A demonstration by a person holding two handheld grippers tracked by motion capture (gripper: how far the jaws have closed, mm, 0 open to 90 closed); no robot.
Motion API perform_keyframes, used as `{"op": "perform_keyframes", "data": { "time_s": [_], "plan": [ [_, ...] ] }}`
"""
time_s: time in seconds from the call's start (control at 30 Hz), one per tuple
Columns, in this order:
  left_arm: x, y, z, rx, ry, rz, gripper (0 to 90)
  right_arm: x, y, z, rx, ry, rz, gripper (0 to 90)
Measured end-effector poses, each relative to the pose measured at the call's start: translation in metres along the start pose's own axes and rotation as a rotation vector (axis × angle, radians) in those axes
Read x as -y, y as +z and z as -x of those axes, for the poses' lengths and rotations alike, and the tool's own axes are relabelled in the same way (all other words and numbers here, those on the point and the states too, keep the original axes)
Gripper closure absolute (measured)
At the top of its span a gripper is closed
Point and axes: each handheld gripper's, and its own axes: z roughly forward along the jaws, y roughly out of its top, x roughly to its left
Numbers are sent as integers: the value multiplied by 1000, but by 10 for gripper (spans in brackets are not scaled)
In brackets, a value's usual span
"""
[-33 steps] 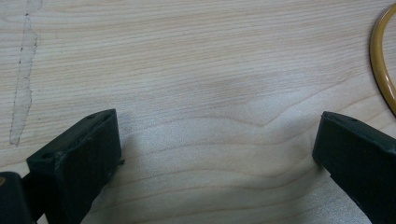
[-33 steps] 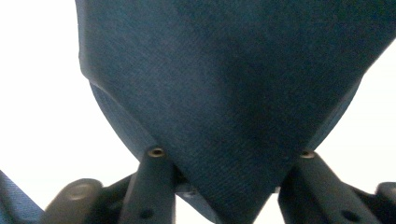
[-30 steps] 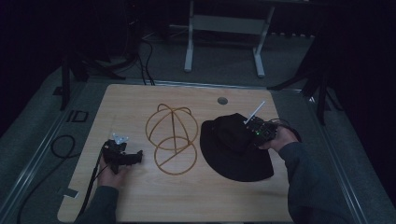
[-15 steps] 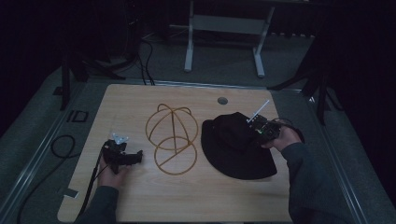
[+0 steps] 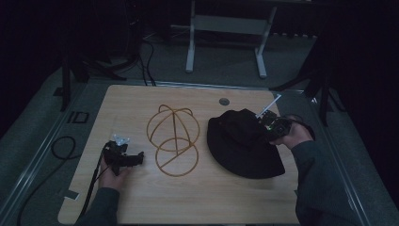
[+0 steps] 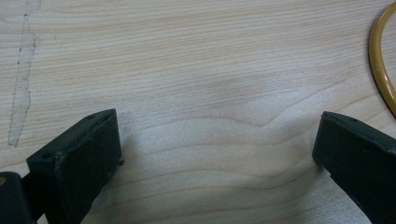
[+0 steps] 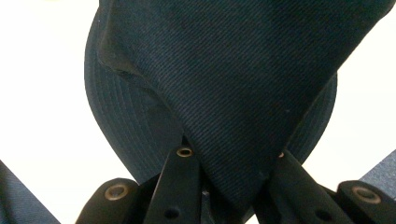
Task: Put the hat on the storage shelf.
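Wooden bench (image 5: 141, 202), dim room: your right gripper (image 5: 266, 123) fingers pinch the hat (image 5: 244, 146) crown, left gripper (image 5: 127, 157) gapes empty; next, carry it left onto the wire stand (image 5: 171, 136).

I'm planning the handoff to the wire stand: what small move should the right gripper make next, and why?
Probably lift the hat a little higher: the right gripper is shut on its crown, but the brim rests on the table, beside the wire stand.

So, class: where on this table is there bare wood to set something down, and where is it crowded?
Bare wood lies along the table's far edge, behind the wire frame and dark hat, and along the near edge between the two forearms. The middle is crowded: frame and hat sit close, with the left gripper beside the frame.
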Motion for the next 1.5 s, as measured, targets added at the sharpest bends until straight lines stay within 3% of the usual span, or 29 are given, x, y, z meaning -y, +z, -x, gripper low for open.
{"op": "perform_keyframes", "data": {
  "time_s": [0.87,1.5],
  "plan": [
    [-1,1,0,8,9,0,13,-1,-33,4,2,-20,74,844],
    [-1,1,1,8,10,0,13,-12,-57,4,9,-44,148,844]
  ]
}}
